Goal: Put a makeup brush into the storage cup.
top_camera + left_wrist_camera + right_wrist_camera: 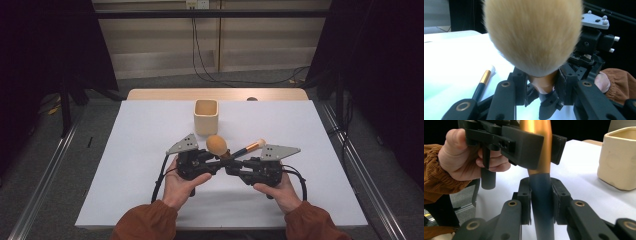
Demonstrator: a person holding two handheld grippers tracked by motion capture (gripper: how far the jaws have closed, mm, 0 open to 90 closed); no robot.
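A large makeup brush with a fluffy tan head (216,145) stands upright over the table's front middle, held between both grippers. In the left gripper view its head (534,35) looms close, and my left gripper (541,83) is shut on the gold ferrule just under it. My right gripper (541,200) is shut on the dark handle below the gold part (540,166). In the high view the left gripper (215,159) and right gripper (227,165) meet tip to tip, each in a hand.
A thinner brush (250,147) with a gold band and white tip lies on the white table top (145,145) just behind the grippers; it also lies at the left (482,81). A cream square cup (206,116) stands farther back, close on the right (619,157).
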